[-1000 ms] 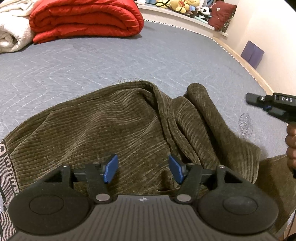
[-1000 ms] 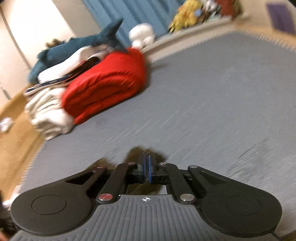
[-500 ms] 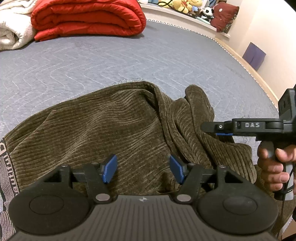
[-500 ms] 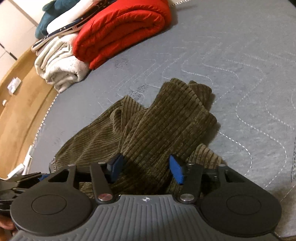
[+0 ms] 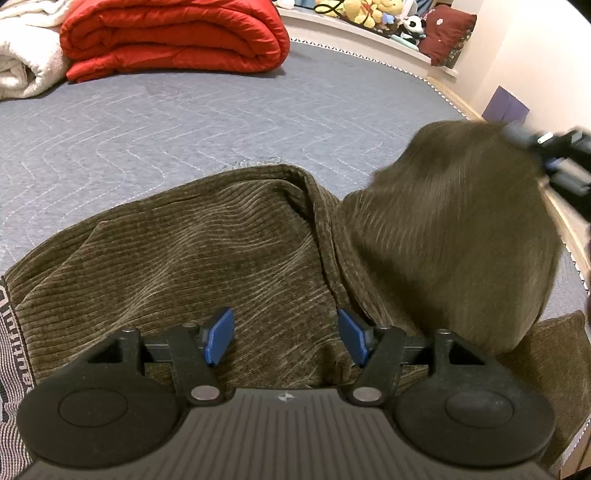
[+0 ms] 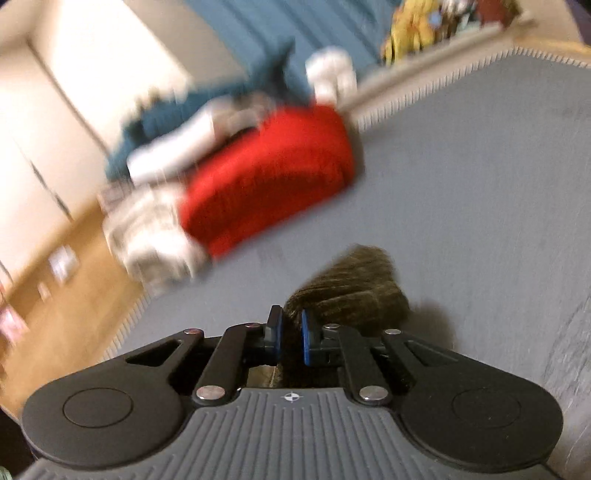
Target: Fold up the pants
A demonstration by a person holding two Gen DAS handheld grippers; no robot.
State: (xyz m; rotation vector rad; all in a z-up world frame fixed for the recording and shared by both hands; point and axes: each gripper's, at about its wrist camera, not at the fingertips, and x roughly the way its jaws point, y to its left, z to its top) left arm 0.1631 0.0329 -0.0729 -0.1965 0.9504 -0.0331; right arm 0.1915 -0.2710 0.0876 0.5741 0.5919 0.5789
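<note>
Olive-brown corduroy pants [image 5: 207,251] lie crumpled on the grey quilted mat [image 5: 184,122]. My left gripper [image 5: 282,339] is open and empty, its blue pads just above the pants' near part. My right gripper [image 6: 290,338] is shut on a fold of a pant leg [image 6: 351,291] and holds it lifted. In the left wrist view that raised leg [image 5: 450,236] is blurred at the right, with the right gripper [image 5: 554,158] at its top. The grey waistband [image 5: 11,332] shows at the far left.
A folded red quilt [image 5: 173,37] and a white blanket [image 5: 22,62] lie at the mat's far left. Plush toys [image 5: 369,14] and a dark red cushion [image 5: 447,40] line the far ledge. The mat's edge [image 5: 569,229] runs along the right.
My right gripper came down open over the pant leg, shut on it and swung it up and to the right. My left gripper has stayed open in place.
</note>
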